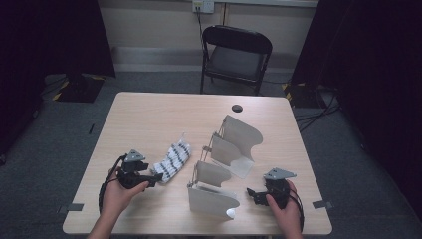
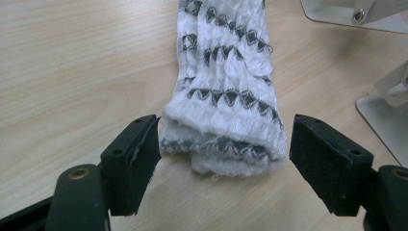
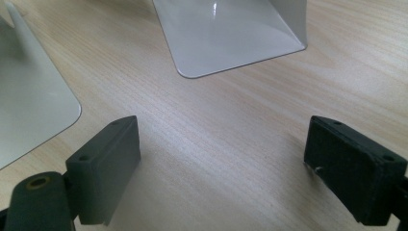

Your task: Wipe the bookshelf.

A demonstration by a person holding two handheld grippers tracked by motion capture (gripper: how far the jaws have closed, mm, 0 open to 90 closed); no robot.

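A white sock with grey zigzag bands lies flat on the wooden table, left of centre. My left gripper is low at the sock's near end. In the left gripper view the folded end of the sock lies between the jaws of that gripper. Both pads stand just off the fabric, so the gripper is open. My right gripper rests near the front right of the table. Its jaws are wide apart over bare wood, with nothing between them.
Several white bent-metal stands occupy the middle of the table: a tall pair farther back and a lower pair near the front edge. Two of their plates lie just ahead of my right gripper. A black folding chair stands beyond the table.
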